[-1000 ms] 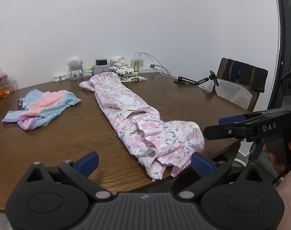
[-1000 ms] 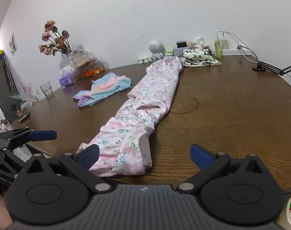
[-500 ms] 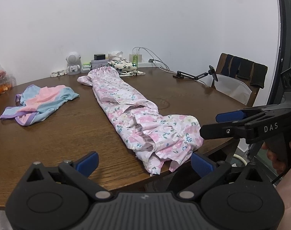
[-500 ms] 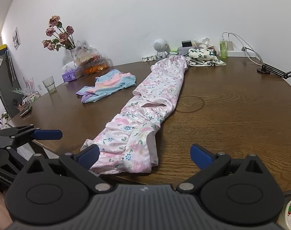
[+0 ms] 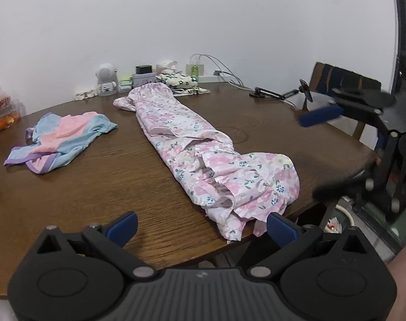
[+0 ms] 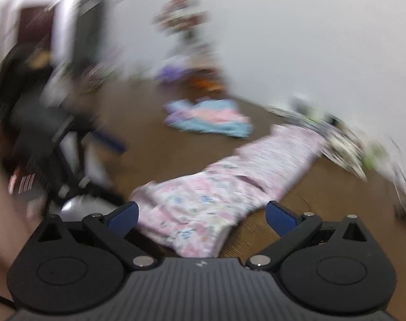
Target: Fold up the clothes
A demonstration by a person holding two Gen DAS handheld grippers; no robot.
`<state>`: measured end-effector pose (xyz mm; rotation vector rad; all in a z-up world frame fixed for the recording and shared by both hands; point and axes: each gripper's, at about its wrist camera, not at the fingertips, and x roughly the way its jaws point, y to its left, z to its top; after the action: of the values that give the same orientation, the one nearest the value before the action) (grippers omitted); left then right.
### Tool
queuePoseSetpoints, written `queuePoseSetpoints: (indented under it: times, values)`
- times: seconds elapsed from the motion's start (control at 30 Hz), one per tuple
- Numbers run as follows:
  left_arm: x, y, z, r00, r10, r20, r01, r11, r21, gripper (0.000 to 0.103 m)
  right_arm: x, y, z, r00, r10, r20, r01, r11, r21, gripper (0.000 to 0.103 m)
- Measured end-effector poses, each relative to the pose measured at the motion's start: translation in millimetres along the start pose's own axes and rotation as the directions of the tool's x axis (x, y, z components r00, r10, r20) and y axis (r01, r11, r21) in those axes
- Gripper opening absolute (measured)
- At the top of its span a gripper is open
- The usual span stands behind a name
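Observation:
A long pink floral garment (image 5: 203, 149) lies stretched across the round wooden table (image 5: 109, 187), its crumpled near end hanging over the table's front edge. It also shows, blurred, in the right wrist view (image 6: 229, 187). My left gripper (image 5: 201, 226) is open and empty, low at the table's front edge, just short of that near end. My right gripper (image 6: 201, 218) is open and empty, with the garment's near end between its fingers' line of sight. The right gripper also shows blurred in the left wrist view (image 5: 334, 147), right of the garment.
A pink, blue and purple garment (image 5: 66, 139) lies crumpled at the left of the table. A small white robot figure (image 5: 105, 80), boxes, a folded patterned cloth (image 5: 180, 80) and cables sit along the far edge. A chair (image 5: 344, 85) stands at the right.
The right gripper has swung sharply, turning its view left and blurring it; in the left wrist view it rose and tilted. The left gripper lifted slightly. The garment has not moved.

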<state>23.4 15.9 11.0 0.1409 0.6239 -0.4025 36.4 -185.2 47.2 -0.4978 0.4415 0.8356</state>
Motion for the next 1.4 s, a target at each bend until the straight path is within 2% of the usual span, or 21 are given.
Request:
queuePoseSetpoints:
  times: [0.07,0.13,0.17,0.2,0.23,0.37,0.53,0.6,0.63,0.67,0.7,0.73,0.77,0.83,0.9,0.97,1.07,1.17,1.3,1.33,1.4]
  values:
    - [1,-1,2,1.0,0.006,-0.006,-0.005,1.0,0.023,0.102,15,6,10,0.997,0.034,-0.07,-0.043,0.991,-0.123,0.102]
    - [0,0,3,1.0,0.011,-0.012,-0.01,0.999,0.038,0.101,35,7,14,0.988,0.054,-0.142,-0.083,0.975,-0.206,0.096]
    - [0,0,4,1.0,0.013,-0.014,-0.013,0.999,0.044,0.101,43,8,15,0.983,0.07,-0.171,-0.108,0.968,-0.225,0.088]
    - [-1,2,4,1.0,0.016,-0.014,-0.015,0.999,0.045,0.101,51,6,16,0.976,0.099,-0.196,-0.143,0.963,-0.226,0.079]
    - [-3,4,4,1.0,0.018,-0.013,-0.017,0.999,0.043,0.101,58,3,18,0.969,0.126,-0.212,-0.173,0.96,-0.218,0.077]
    - [-9,11,6,1.0,0.021,-0.006,-0.021,0.999,0.039,0.101,80,-8,22,0.951,0.187,-0.247,-0.24,0.949,-0.205,0.077]
    - [-13,19,7,0.999,0.032,0.002,-0.032,0.999,0.033,0.101,98,-28,25,0.916,0.3,-0.265,-0.334,0.938,-0.093,0.071]
    - [-12,21,8,1.0,0.03,-0.002,-0.03,0.999,0.03,0.101,102,-37,24,0.904,0.34,-0.259,-0.359,0.933,-0.03,0.058]
    - [-10,21,9,1.0,0.028,-0.005,-0.028,0.999,0.034,0.101,104,-41,23,0.897,0.363,-0.252,-0.373,0.928,0.012,0.055]
    - [-8,21,10,1.0,0.027,-0.009,-0.026,0.999,0.04,0.101,105,-44,22,0.898,0.366,-0.245,-0.372,0.928,0.024,0.046]
    - [-6,21,12,1.0,0.024,-0.011,-0.023,0.998,0.053,0.101,105,-47,22,0.9,0.361,-0.244,-0.365,0.931,0.031,0.032]
    - [-4,21,13,1.0,0.021,-0.014,-0.02,0.998,0.067,0.101,106,-49,23,0.902,0.356,-0.244,-0.357,0.933,0.042,0.024]
    - [-2,20,16,1.0,0.018,-0.017,-0.017,0.996,0.093,0.101,108,-53,23,0.903,0.351,-0.248,-0.348,0.936,0.059,0.011]
    - [4,17,21,1.0,0.015,-0.024,-0.011,0.988,0.151,0.101,108,-57,25,0.898,0.357,-0.258,-0.348,0.934,0.08,0.01]
    - [12,10,27,0.999,0.002,-0.032,0.005,0.97,0.244,0.1,108,-61,27,0.891,0.366,-0.269,-0.353,0.93,0.097,0.009]
    - [21,2,32,0.999,-0.011,-0.043,0.025,0.936,0.351,0.094,105,-69,32,0.887,0.381,-0.261,-0.358,0.924,0.134,0.008]
    - [36,-11,34,0.998,-0.038,-0.057,0.063,0.846,0.529,0.091,99,-82,42,0.883,0.401,-0.244,-0.363,0.913,0.185,0.008]
    - [46,-17,36,0.997,-0.073,-0.037,0.079,0.741,0.667,0.084,91,-90,52,0.876,0.419,-0.239,-0.379,0.904,0.197,0.008]
    - [56,-32,35,0.994,-0.106,0.027,0.037,0.561,0.827,0.079,80,-96,63,0.858,0.449,-0.247,-0.406,0.89,0.207,0.008]
    - [58,-36,34,0.993,-0.117,0.029,0.036,0.515,0.857,0.075,78,-97,65,0.855,0.455,-0.25,-0.411,0.887,0.209,0.008]
    - [59,-43,32,0.989,-0.145,0.029,0.039,0.443,0.896,0.049,74,-99,70,0.849,0.467,-0.246,-0.422,0.88,0.217,0.008]
